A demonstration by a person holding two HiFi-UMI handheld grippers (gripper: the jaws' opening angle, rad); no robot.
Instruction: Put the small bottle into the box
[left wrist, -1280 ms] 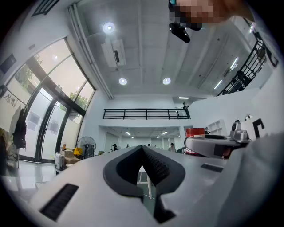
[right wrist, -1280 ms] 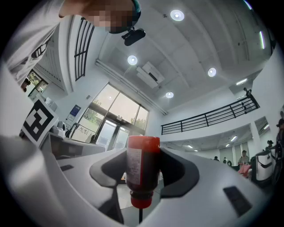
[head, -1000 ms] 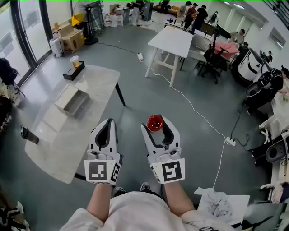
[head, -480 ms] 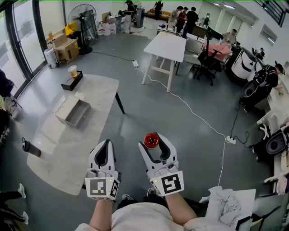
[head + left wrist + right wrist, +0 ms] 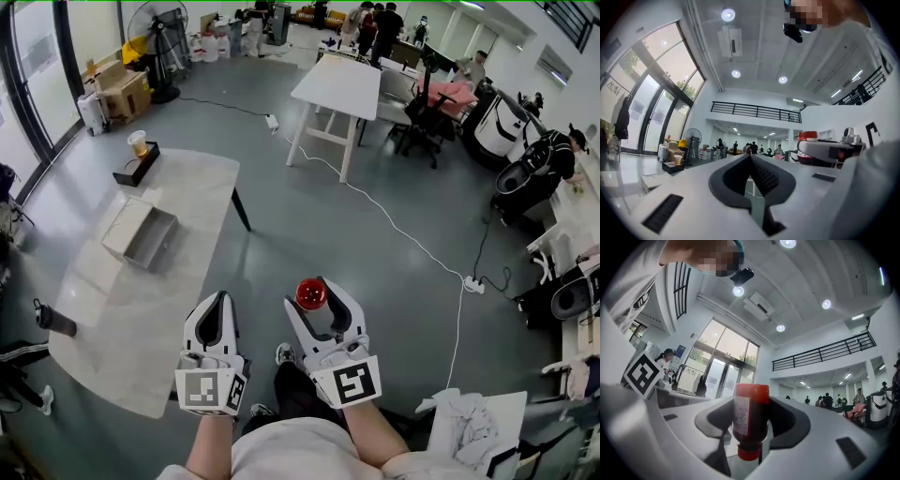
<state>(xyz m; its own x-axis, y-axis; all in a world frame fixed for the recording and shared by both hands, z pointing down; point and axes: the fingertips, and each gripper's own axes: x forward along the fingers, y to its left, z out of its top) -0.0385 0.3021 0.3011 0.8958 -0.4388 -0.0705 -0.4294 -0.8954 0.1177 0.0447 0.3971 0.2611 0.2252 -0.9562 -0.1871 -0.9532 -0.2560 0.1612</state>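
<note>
We are still carrying small bottle (image 5: 310,293) clamped in right gripper (image 5: 315,296) | left gripper (image 5: 219,298) closed, empty | box (image 5: 141,234) staying distant, ten o'clock

**Counted things**
Two grippers are seen: left gripper (image 5: 219,298), right gripper (image 5: 315,287). One small bottle (image 5: 310,295), one box (image 5: 152,240), one fan (image 5: 155,19) and two tables (grey table (image 5: 173,183), white table (image 5: 337,80)) are counted.

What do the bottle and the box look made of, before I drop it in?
The bottle looks like glossy plastic: dark red, slightly see-through, with a highlight on its rounded end. The box is matte grey with thin flat walls; cardboard or sheet metal, too far to tell.
</note>
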